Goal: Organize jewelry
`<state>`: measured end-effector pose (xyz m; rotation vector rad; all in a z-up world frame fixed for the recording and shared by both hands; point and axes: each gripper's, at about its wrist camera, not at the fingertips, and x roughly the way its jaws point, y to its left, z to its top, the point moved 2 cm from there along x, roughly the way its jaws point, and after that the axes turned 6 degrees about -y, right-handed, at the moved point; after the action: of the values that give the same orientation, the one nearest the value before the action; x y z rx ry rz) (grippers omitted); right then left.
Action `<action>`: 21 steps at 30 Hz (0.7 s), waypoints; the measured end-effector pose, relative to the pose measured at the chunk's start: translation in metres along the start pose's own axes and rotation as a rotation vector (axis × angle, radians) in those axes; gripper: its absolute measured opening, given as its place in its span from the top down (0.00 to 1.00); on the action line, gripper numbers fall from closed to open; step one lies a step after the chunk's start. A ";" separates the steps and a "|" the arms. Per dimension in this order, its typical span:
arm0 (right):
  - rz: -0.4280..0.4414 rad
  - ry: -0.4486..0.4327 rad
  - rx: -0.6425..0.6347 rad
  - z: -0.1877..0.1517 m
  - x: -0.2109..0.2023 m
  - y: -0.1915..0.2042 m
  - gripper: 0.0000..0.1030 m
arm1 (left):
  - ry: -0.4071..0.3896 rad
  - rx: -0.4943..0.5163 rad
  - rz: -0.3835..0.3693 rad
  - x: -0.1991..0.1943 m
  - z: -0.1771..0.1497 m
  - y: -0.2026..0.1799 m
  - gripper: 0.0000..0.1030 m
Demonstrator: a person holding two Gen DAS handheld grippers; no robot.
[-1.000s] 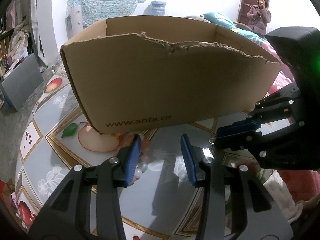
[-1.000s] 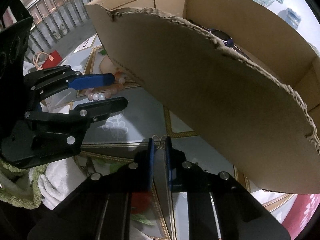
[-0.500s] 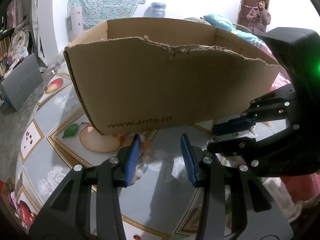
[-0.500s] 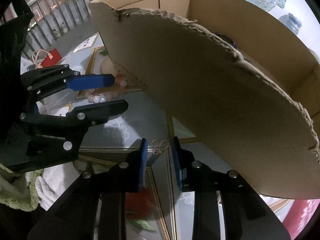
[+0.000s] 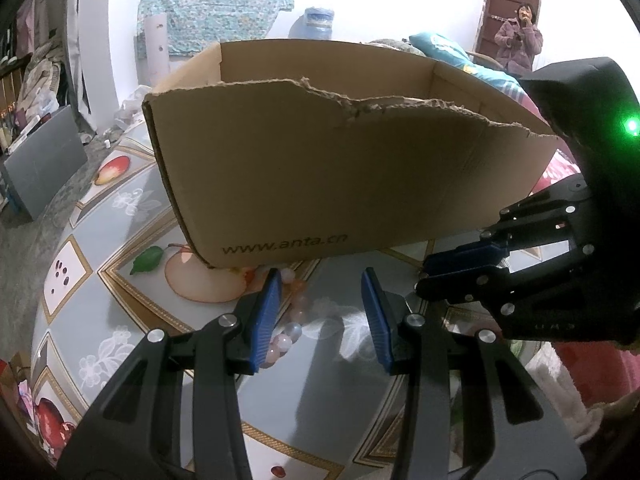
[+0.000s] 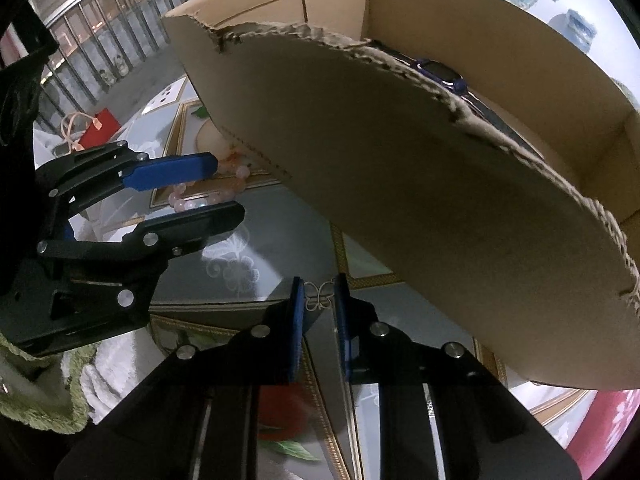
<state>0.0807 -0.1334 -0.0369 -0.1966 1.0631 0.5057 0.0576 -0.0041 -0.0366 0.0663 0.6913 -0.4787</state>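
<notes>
Tablecloth fills your working surface: glossy grey-blue plastic printed with gold-bordered panels, peaches, apples and white flower scrolls. On it stands the cardboard box, plain brown corrugated board with a ragged, torn top edge and "www.anta.cn" printed low on its near wall. Behind the box you have a white wall hung with a blue patterned cloth, a water jug, a brown door and a person in a purple jacket standing in front of it. Left of the box a grey board leans on the floor.

Your left gripper stands wide apart with nothing between its blue ridged pads; the pink bead bracelet, smooth round translucent beads, lies on the cloth just below the box's near corner, partly behind the left pad. Your right gripper has its jaws narrowed around the thin gold wire earring, a looped butterfly shape lying on the cloth in front of the box; you cannot tell whether the pads touch it. Inside the box, against the torn wall, lies a purple watch.
</notes>
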 end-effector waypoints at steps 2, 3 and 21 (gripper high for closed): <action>0.010 0.003 0.015 0.000 0.000 -0.003 0.99 | 0.000 0.000 0.001 0.000 0.000 0.000 0.61; 0.008 0.002 0.016 -0.001 -0.001 -0.004 0.99 | 0.000 0.000 0.000 0.000 0.000 0.000 0.61; 0.059 -0.176 0.194 -0.032 -0.064 -0.020 0.98 | 0.015 0.151 -0.237 0.005 -0.001 -0.046 0.62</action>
<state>0.0406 -0.1824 0.0014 0.0496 0.9411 0.4612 0.0396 -0.0464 -0.0361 0.1305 0.6804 -0.7584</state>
